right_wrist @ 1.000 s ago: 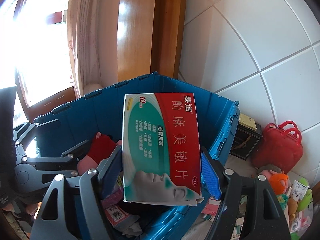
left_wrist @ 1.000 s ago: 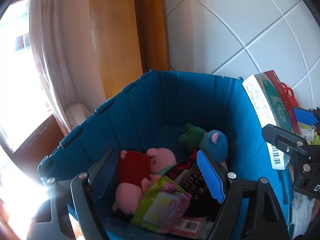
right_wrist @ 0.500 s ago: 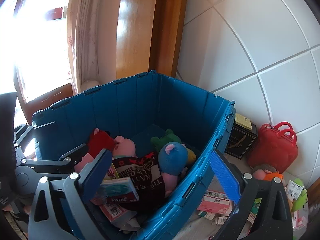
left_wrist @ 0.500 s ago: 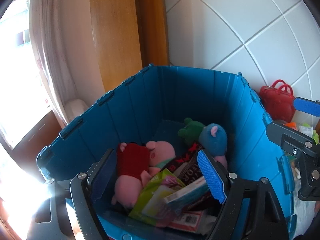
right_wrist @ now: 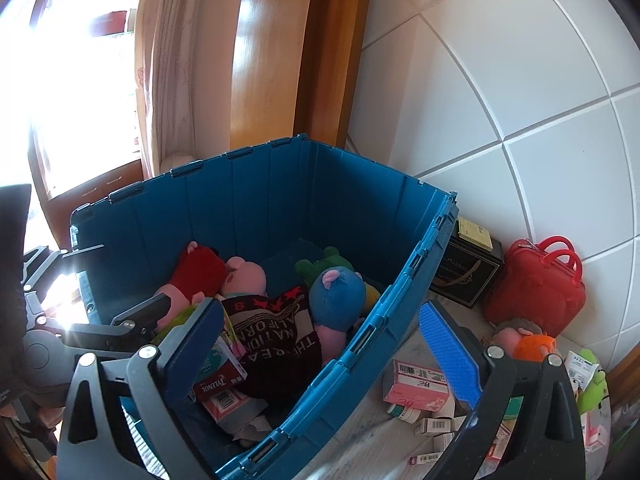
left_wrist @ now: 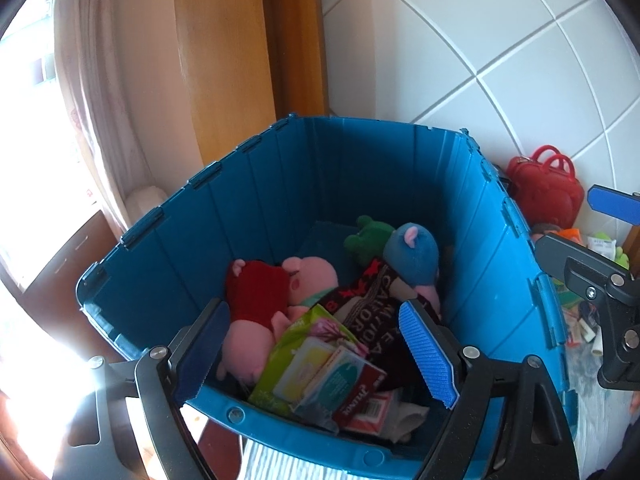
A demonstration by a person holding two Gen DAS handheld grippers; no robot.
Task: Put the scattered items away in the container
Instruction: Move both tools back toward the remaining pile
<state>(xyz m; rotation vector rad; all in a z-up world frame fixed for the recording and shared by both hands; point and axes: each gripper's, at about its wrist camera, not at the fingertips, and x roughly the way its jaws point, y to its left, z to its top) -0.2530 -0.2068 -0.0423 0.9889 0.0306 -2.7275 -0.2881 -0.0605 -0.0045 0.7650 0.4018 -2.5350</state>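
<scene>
Inside one blue crate (right_wrist: 256, 200), four plush toys (right_wrist: 338, 288); both tongs empty.

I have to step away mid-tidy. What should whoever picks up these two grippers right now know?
Left gripper: jaws open, empty, over the blue crate.
Right gripper: jaws open, empty, straddling the crate's right wall.
Done: plush toys, dark printed cloth, green packet and Tylenol box lie inside the crate.
Left: pink box, small cartons, orange plush, green plush, red bag and black box lie outside, right of the crate.
</scene>
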